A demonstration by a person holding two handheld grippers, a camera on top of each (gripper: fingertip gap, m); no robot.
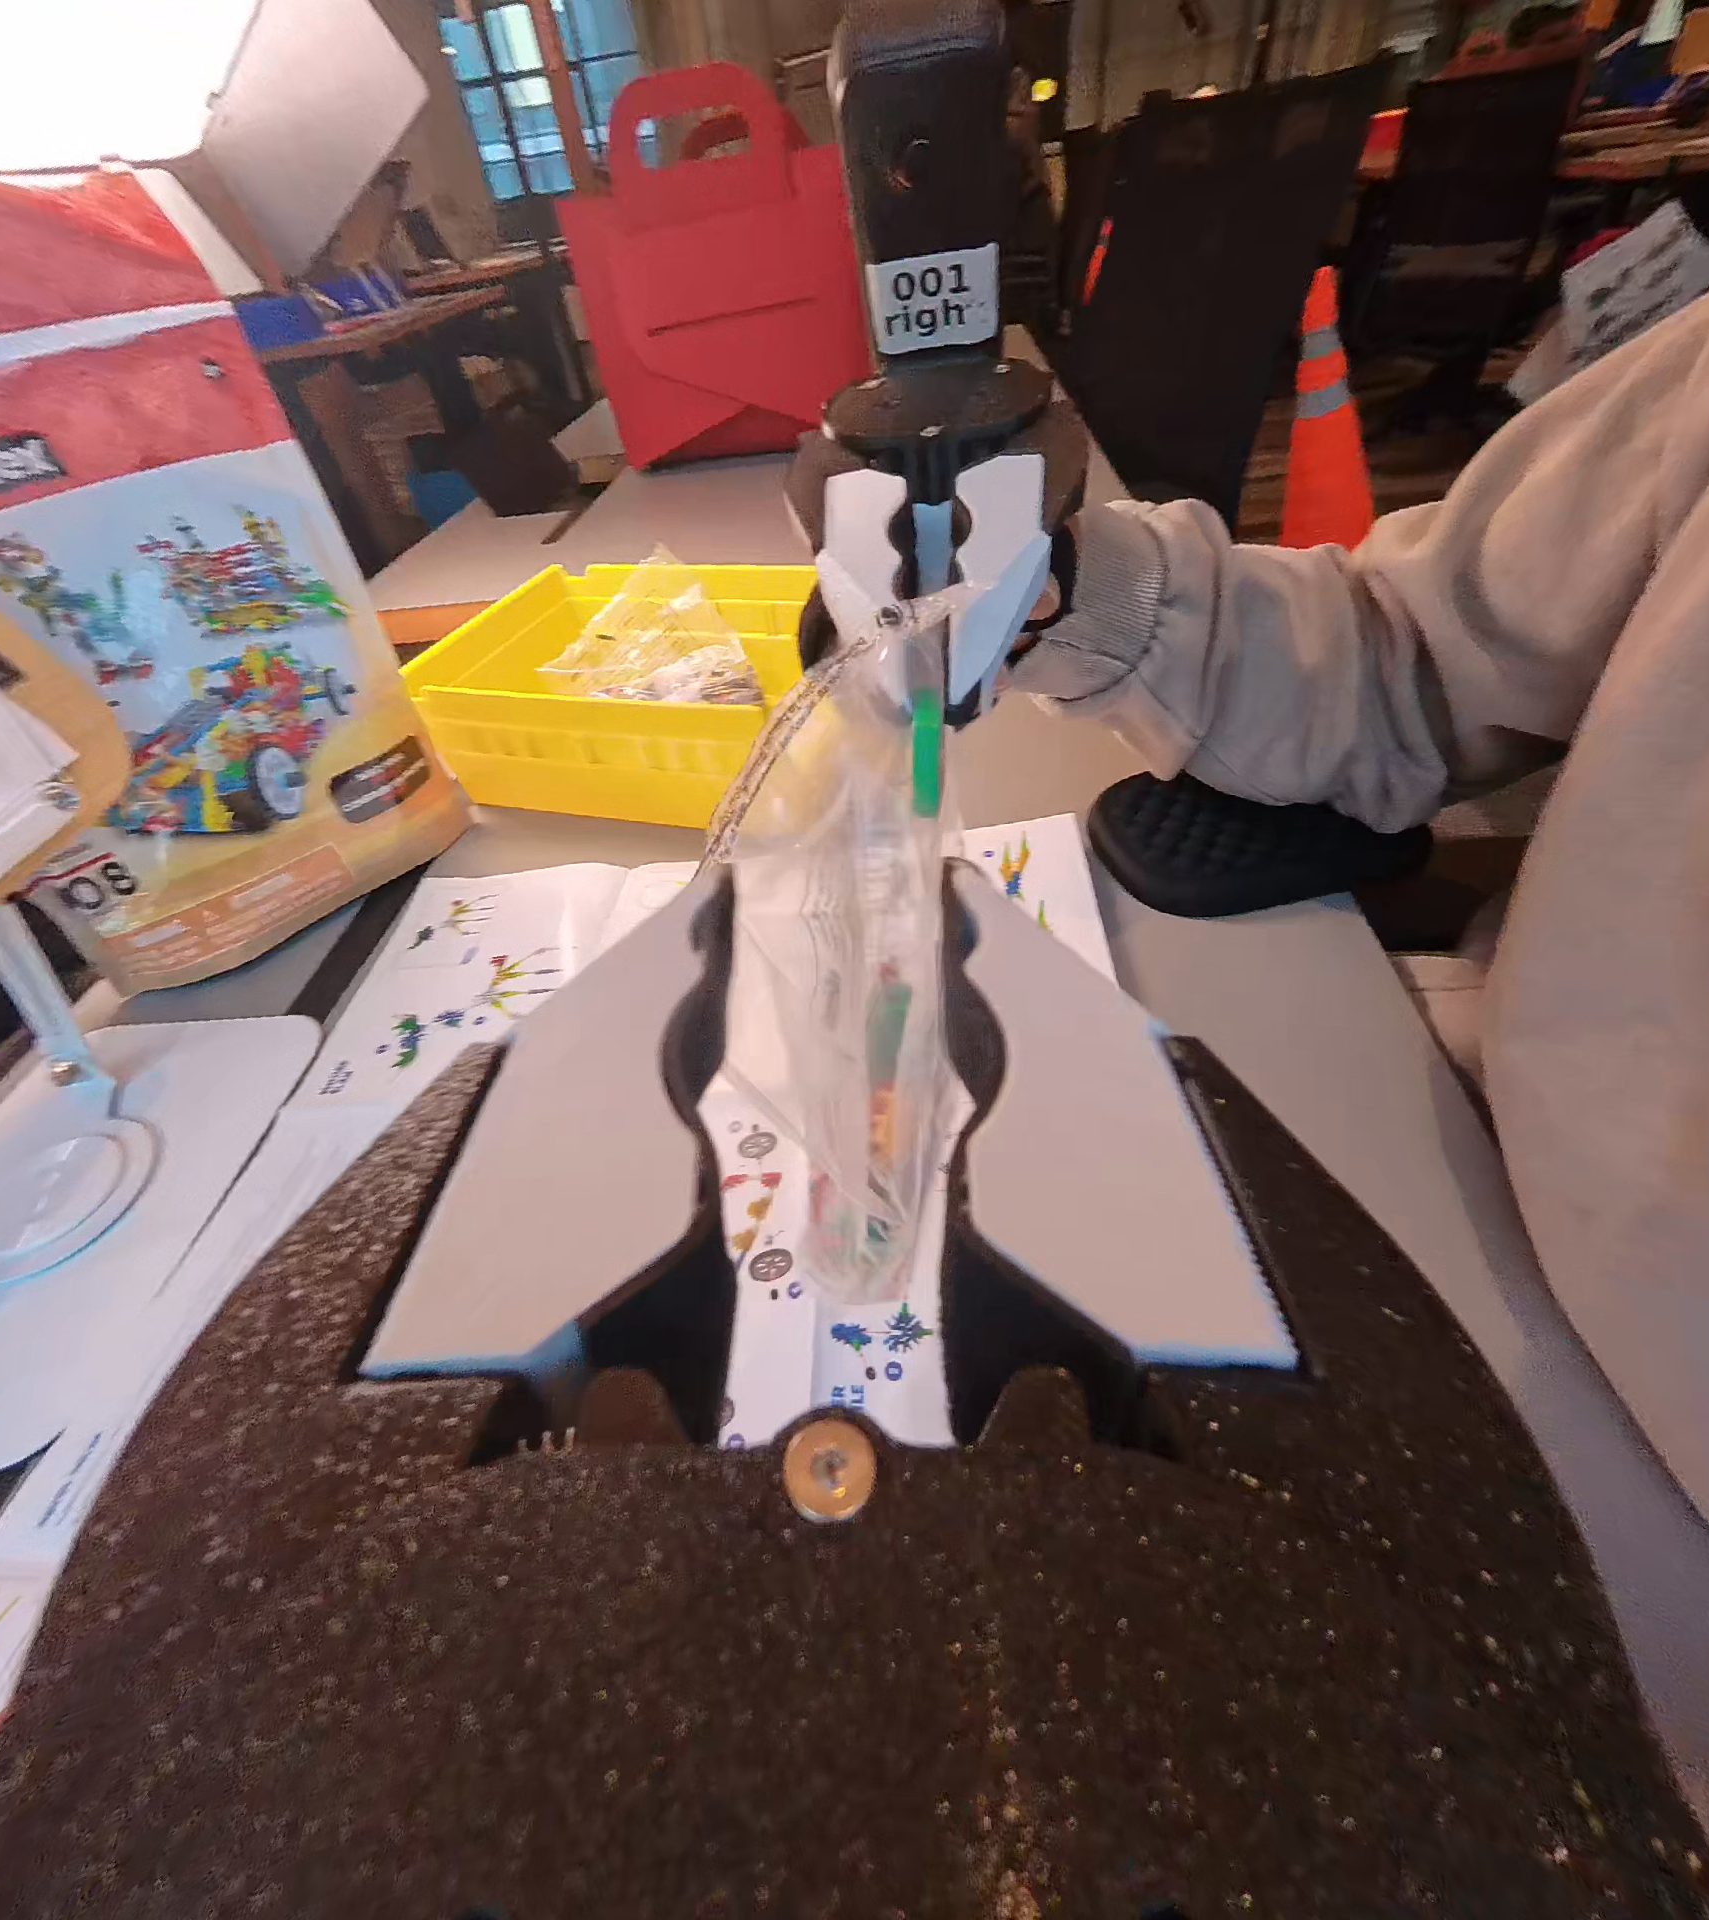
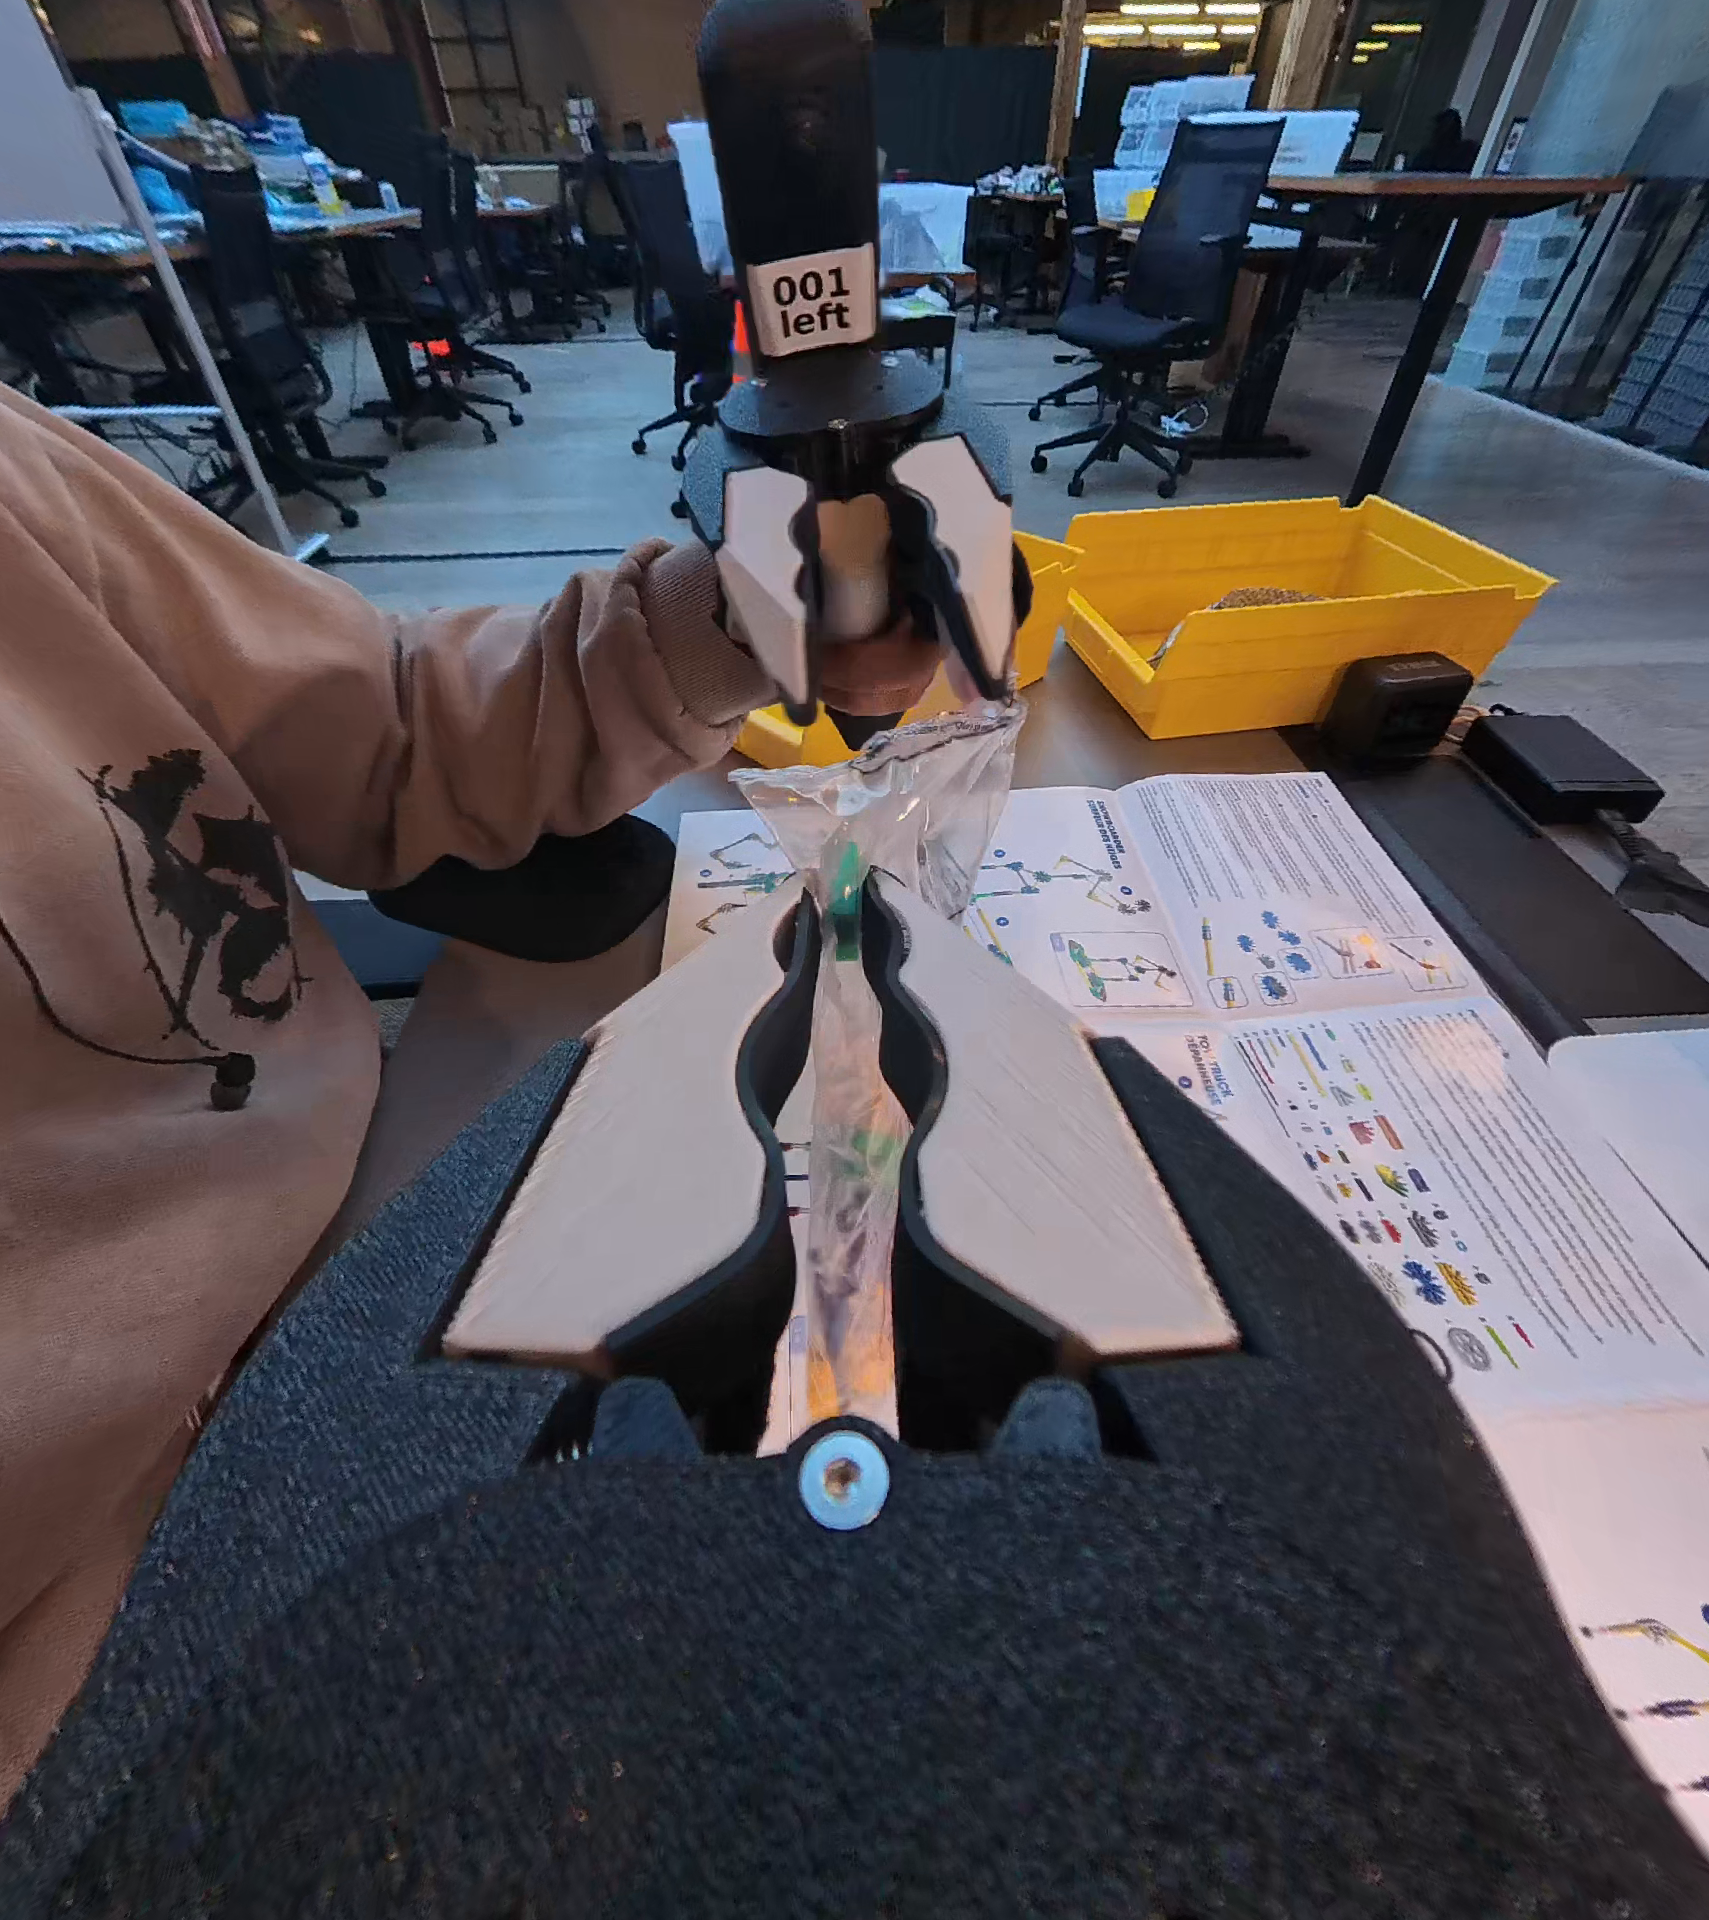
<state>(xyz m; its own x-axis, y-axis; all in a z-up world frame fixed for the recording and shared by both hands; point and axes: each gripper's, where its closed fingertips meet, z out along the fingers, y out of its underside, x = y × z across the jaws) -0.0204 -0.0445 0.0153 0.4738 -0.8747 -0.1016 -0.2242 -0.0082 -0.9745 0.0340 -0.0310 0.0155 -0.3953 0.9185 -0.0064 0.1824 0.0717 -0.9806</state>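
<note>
Clear plastic bag [image 1: 855,997] between both claws

Left wrist view: looks along its fingers, close above the instruction sheet [image 1: 538,966].
Right wrist view: faces the opposite way.
Shared: the clear bag [image 1: 850,997].

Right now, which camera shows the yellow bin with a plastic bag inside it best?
The left wrist view: the yellow bin and bag show whole. In the right wrist view, the left gripper hides most of it.

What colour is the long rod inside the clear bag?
Green rod inside the clear bag; the left wrist view shows it best.
</note>
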